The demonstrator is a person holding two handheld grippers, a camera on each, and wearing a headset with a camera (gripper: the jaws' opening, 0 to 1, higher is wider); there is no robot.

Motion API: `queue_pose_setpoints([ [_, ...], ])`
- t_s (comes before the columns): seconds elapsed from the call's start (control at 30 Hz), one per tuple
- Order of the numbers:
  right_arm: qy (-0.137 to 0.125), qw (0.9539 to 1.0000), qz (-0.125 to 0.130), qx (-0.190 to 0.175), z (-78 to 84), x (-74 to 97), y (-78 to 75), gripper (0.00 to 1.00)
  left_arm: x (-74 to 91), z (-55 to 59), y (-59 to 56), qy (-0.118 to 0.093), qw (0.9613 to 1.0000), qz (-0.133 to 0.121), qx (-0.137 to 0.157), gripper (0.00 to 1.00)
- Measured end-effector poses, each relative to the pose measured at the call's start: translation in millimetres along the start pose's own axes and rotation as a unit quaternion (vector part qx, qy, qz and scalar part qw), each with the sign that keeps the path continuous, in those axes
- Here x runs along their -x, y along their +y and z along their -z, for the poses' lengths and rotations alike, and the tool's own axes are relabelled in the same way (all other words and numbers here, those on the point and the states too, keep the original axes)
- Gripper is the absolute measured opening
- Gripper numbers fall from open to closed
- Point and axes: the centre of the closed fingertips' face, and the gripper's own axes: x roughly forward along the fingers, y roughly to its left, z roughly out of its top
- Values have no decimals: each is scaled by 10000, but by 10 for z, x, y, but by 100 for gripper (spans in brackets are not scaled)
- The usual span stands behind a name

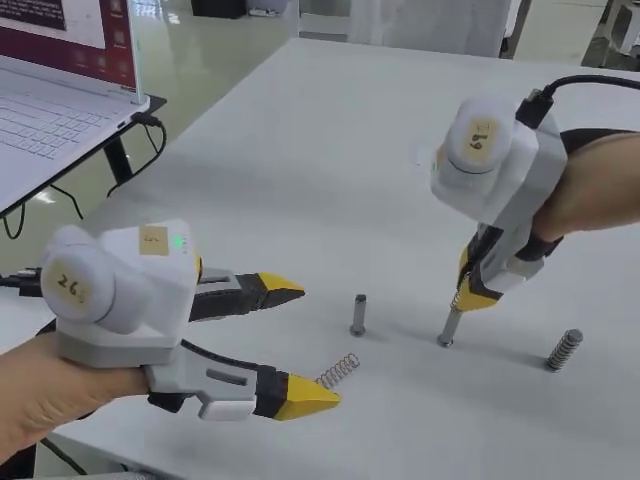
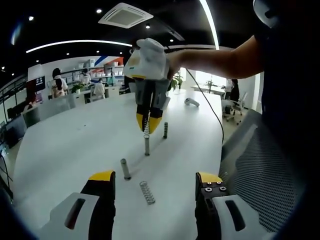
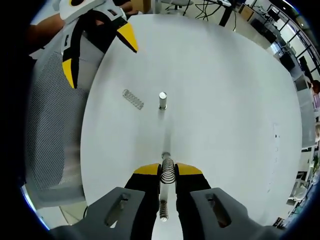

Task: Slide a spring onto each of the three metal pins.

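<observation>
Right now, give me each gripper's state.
Left gripper: open, holding nothing.
Right gripper: shut on a spring, just above a pin.

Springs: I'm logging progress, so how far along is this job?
Done, it seems: the first spring sits on the far pin. In hand: the right tongs grip a second spring at the next pin's top. To do: the bare pin and the loose spring by the open left tongs.
</observation>
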Motion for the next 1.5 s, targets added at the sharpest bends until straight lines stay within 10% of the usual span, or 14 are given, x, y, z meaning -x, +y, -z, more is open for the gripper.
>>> queue_pose_setpoints([
  [1.5,130,9999,-85,-36,94,-552,-13,9,-2,10,3,23,10000,20,-2,59],
])
